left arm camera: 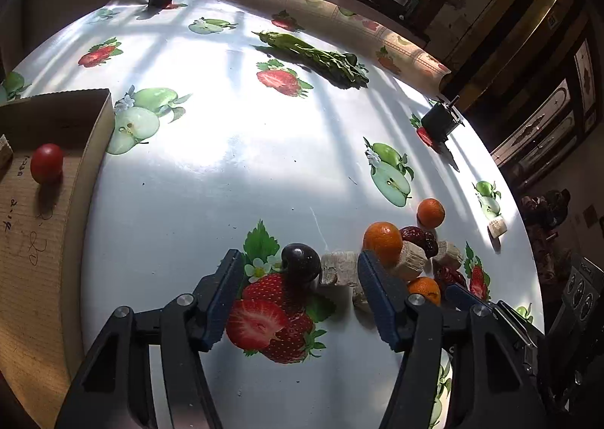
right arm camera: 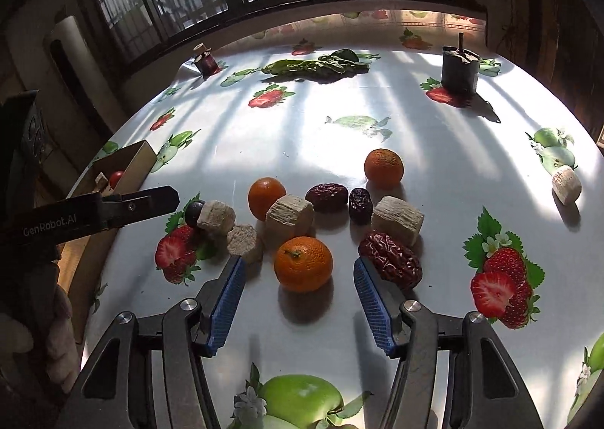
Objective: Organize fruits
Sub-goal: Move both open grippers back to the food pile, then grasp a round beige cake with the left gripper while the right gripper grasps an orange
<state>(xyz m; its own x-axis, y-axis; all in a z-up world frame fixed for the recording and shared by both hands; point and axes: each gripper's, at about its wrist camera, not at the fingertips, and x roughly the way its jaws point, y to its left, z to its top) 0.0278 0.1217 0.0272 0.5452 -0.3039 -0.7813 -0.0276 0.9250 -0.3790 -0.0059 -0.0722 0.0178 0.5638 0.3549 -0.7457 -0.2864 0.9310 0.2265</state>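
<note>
My left gripper is open and empty, its fingertips on either side of a dark grape and a beige chunk on the fruit-print table. A cardboard box at the left holds a red cherry tomato. My right gripper is open and empty around a small orange. Two more oranges, red dates, a dark date and beige chunks lie just beyond. The left gripper's arm reaches in from the left by the grape.
A bunch of leafy greens lies at the far side. A black cylinder stands at the far right, a small dark jar at the far left. One beige chunk lies alone at the right. Barred windows stand behind the table.
</note>
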